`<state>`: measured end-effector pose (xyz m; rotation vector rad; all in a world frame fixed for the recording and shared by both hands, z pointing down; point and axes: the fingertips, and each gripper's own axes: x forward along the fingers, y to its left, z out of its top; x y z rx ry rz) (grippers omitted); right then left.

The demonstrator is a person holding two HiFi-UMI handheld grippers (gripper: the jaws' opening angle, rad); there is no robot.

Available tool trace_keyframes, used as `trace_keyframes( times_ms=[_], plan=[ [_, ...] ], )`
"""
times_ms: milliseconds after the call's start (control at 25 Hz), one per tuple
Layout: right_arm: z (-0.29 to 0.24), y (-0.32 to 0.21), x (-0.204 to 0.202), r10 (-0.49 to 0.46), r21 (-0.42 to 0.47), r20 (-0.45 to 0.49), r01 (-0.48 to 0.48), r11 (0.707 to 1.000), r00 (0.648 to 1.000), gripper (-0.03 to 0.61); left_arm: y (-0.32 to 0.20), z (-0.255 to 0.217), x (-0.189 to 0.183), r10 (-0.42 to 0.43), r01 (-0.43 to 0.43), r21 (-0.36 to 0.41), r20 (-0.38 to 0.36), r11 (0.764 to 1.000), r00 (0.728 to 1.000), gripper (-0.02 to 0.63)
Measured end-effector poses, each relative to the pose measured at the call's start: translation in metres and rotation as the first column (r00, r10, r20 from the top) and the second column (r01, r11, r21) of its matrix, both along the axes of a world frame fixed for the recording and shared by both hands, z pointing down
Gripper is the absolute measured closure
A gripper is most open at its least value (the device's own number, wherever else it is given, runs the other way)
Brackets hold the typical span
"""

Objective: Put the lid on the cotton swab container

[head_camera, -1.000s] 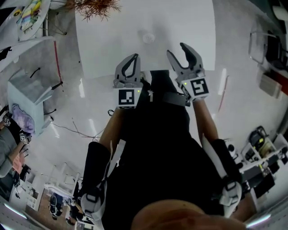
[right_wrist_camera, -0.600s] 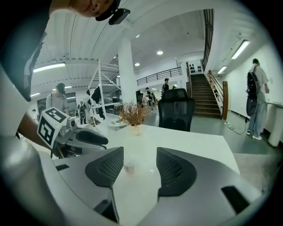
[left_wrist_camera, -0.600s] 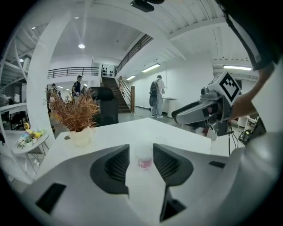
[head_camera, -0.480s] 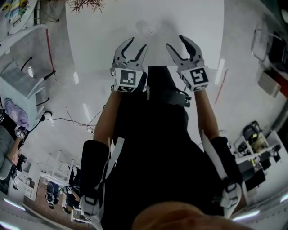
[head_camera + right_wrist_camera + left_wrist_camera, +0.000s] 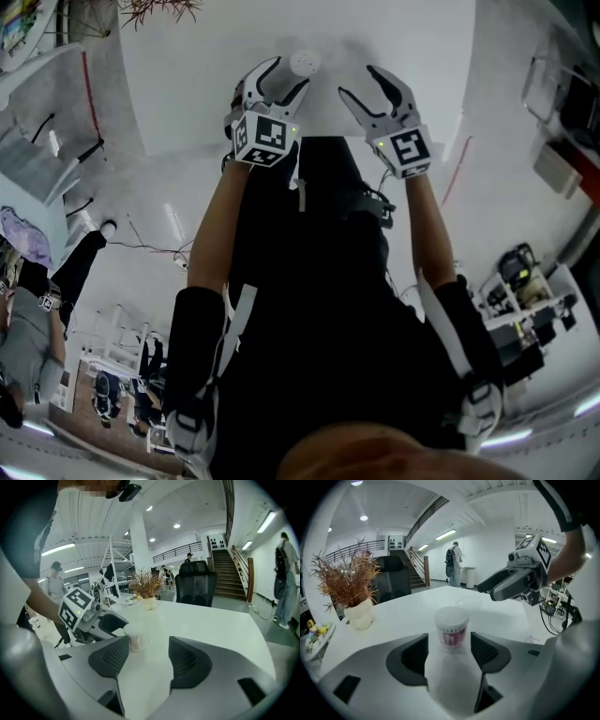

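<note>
Fingers (image 5: 415, 656) of the left gripper (image 5: 284, 79) have just been opening and stand wide apart, pressing on nothing. The right gripper (image 5: 359, 86) has done the same and is empty. The cotton swab container (image 5: 451, 629) stands upright on the table (image 5: 422, 47), dead ahead of the left gap and just beyond its tips. The right gripper sits off to the container's right, so left is nearer. I cannot pick out the lid; it may be clear.
</note>
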<state>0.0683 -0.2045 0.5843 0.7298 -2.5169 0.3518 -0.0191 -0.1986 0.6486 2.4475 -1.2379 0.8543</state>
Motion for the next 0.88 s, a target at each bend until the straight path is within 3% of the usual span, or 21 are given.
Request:
trace_keyframes(
  times_ms=[440, 880],
  plan=[
    [0.037, -0.009, -0.003, -0.102, -0.019, -0.063, 0.101, 0.995, 0.993, 0.336, -0.013, 0.016, 0.017, 0.121, -0.122, 0.018, 0.071, 0.992, 0.99, 0.361],
    [0.037, -0.017, -0.009, -0.171, 0.03, -0.094, 0.174, 0.984, 0.981, 0.336, -0.016, 0.014, 0.021, 0.16, -0.162, 0.015, 0.069, 0.987, 0.985, 0.383]
  ],
)
